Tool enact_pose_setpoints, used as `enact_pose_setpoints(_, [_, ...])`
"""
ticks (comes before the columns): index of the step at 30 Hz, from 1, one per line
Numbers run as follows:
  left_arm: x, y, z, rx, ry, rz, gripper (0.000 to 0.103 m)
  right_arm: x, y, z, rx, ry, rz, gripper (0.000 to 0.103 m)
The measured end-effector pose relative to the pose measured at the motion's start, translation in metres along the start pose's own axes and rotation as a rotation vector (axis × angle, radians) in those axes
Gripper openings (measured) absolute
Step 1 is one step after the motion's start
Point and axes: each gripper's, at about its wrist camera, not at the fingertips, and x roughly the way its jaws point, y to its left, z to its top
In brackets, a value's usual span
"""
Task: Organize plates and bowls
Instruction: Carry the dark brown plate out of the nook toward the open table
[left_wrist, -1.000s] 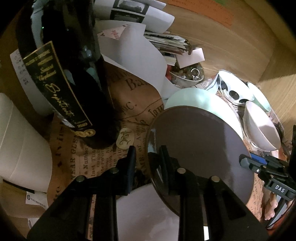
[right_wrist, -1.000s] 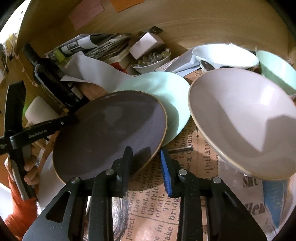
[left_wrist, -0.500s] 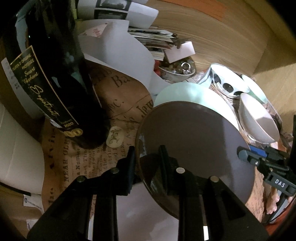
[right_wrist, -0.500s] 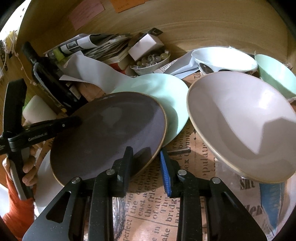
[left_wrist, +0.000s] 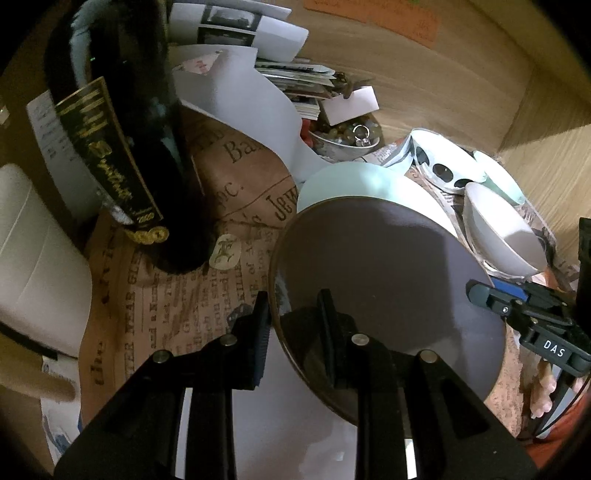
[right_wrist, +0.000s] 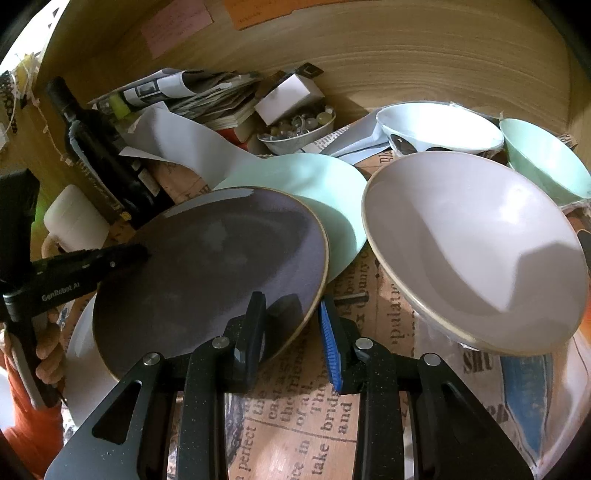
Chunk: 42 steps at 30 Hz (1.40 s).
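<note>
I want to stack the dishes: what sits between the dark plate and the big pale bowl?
The mint plate, tucked under the dark plate, reaches toward the pale bowl; nearer, only newsprint paper. Right wrist view.

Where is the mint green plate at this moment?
In the right wrist view the mint green plate lies centre, partly under the dark plate, left of the large white bowl.

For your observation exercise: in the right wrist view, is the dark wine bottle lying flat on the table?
No: the dark glass wine bottle stands upright behind the dark purple round plate.
</note>
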Motion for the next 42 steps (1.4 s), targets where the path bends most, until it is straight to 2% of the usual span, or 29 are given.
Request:
enact_pose_setpoints(7, [-0.015, -0.002, -0.008, -0.033, -0.042, 0.002, 0.024, -0.012, 0.005, -0.002, -0.027, -0.030, 0.013, 0.027])
enact_pose_setpoints(26, [-0.077, -0.032, -0.027, -0.042, -0.173, -0.011, 0.024, -0.065, 0.007, -0.010, -0.067, -0.129, 0.039, 0.027])
enact_pose_setpoints(42, [-0.104, -0.074, -0.056, -0.041, -0.218, -0.017, 0.024, -0.110, -0.009, -0.034, -0.096, -0.176, 0.042, 0.027])
